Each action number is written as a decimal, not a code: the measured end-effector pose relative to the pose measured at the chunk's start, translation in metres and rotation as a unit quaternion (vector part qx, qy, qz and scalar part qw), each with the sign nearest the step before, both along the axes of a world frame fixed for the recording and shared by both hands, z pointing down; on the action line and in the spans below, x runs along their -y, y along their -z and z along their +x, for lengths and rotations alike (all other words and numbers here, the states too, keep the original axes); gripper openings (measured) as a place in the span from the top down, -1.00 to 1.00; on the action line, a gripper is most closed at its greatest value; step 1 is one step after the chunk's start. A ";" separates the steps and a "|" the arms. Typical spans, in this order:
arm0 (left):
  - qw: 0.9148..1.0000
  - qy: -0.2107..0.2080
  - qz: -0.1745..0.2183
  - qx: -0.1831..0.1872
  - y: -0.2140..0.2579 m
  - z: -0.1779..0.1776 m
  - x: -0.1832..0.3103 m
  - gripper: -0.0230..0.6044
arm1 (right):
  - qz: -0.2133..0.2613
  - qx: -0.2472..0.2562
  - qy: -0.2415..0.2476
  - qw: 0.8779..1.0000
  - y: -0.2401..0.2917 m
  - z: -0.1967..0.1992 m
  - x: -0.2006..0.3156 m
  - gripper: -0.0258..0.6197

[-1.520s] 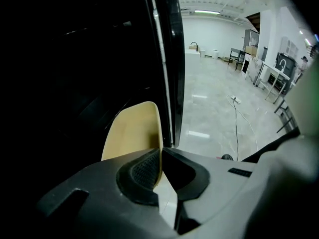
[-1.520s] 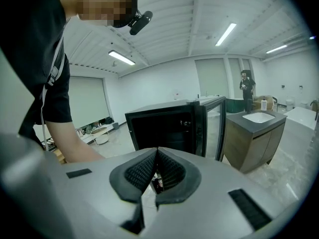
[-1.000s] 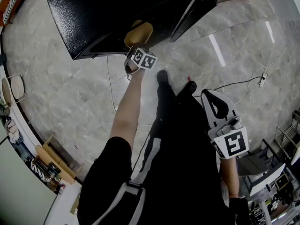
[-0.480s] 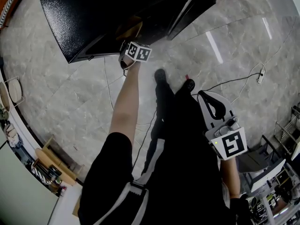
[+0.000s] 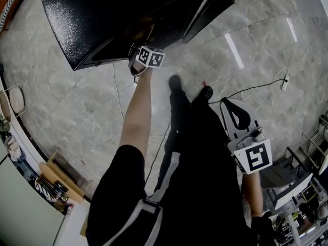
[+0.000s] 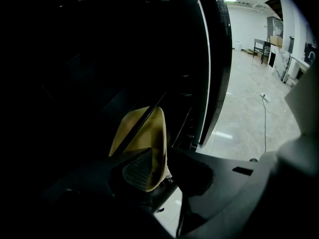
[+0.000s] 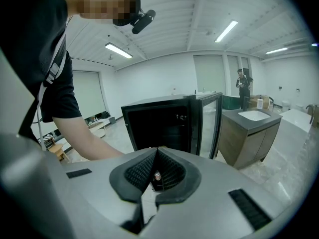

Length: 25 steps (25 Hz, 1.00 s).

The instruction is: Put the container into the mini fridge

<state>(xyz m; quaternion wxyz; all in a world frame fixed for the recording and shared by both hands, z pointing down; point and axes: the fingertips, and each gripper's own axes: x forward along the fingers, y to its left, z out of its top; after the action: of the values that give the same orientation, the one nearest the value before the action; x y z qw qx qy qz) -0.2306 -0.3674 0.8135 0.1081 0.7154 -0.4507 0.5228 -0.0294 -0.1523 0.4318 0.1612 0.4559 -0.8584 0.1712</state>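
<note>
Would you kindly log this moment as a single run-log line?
left gripper: shut on yellow container, at mini fridge opening | right gripper: shut, empty, held at side | fridge door: open

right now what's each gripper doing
left gripper: closed on the yellow container, reaching into the mini fridge
right gripper: closed, holding nothing

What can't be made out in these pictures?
- Mini fridge interior: left gripper view, too dark to show shelves or a landing spot.
- Container: head view loses it in the fridge's shadow; left gripper view shows one side only, lid unclear.
- Small item seen past the right gripper: right gripper view, too small to identify.
</note>
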 end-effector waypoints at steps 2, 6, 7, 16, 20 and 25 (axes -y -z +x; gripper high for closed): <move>1.000 -0.001 -0.002 -0.001 -0.001 -0.001 -0.002 0.57 | 0.003 0.006 -0.007 1.000 0.002 -0.001 0.003 0.86; 1.000 -0.006 0.004 -0.003 0.006 -0.003 -0.003 0.53 | -0.005 0.004 -0.009 1.000 0.002 -0.005 0.006 0.86; 1.000 -0.005 0.006 -0.006 0.008 -0.004 -0.003 0.53 | -0.004 0.000 -0.004 1.000 0.001 -0.006 0.006 0.86; 0.997 0.016 0.030 -0.067 0.043 -0.003 -0.028 0.52 | 0.023 0.009 0.002 1.000 0.011 -0.015 0.015 0.86; 0.994 0.024 0.045 -0.097 0.076 0.003 -0.049 0.53 | 0.023 0.003 0.008 1.000 0.015 -0.010 0.013 0.86; 0.988 0.027 0.071 -0.131 0.122 0.015 -0.080 0.53 | 0.049 0.014 0.031 0.998 0.024 0.001 0.007 0.86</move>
<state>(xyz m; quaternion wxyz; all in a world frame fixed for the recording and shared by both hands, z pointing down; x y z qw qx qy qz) -0.2153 -0.2875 0.6910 0.1286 0.7713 -0.4878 0.3880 -0.0288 -0.1592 0.4075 0.1320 0.4343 -0.8815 0.1300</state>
